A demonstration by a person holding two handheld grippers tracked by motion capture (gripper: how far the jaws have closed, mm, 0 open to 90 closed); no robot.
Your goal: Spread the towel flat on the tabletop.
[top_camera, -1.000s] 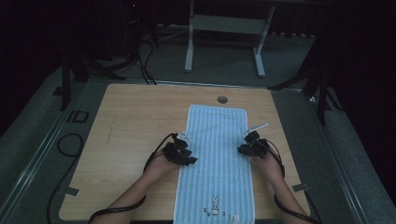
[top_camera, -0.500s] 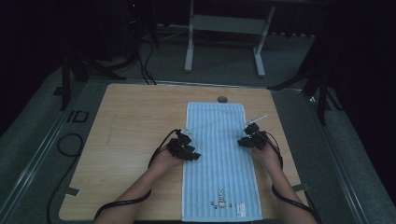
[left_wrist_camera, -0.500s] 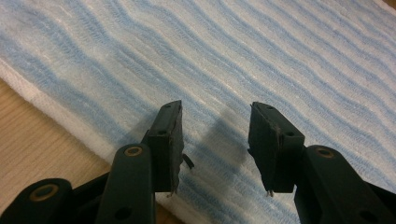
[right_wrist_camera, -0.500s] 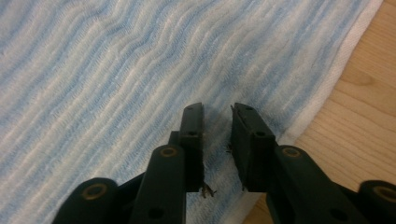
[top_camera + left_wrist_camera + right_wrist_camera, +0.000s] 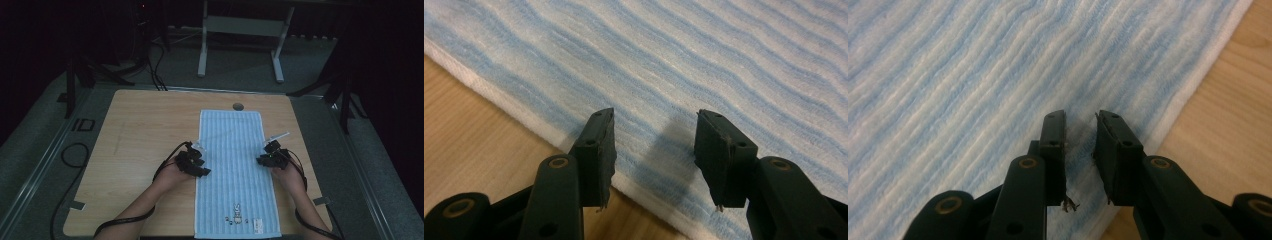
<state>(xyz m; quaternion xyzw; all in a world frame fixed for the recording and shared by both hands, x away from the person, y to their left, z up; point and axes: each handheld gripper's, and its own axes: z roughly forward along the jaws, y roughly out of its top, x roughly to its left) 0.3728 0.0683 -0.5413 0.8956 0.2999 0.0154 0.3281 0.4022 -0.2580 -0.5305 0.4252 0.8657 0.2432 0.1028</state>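
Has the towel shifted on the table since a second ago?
Yes. The towel has slid toward the table's far edge; its far end now lies near the round hole, and more shows at the near edge.

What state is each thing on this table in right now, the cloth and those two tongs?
Towel: spread flat lengthwise on the table, unfolded, printed end nearest the person.
Left tongs: open over the towel's left edge, nothing between the jaws; they have just been opening.
Right tongs: slightly open over the towel's right edge, nothing gripped.
Table: wooden top, the towel lying on it.
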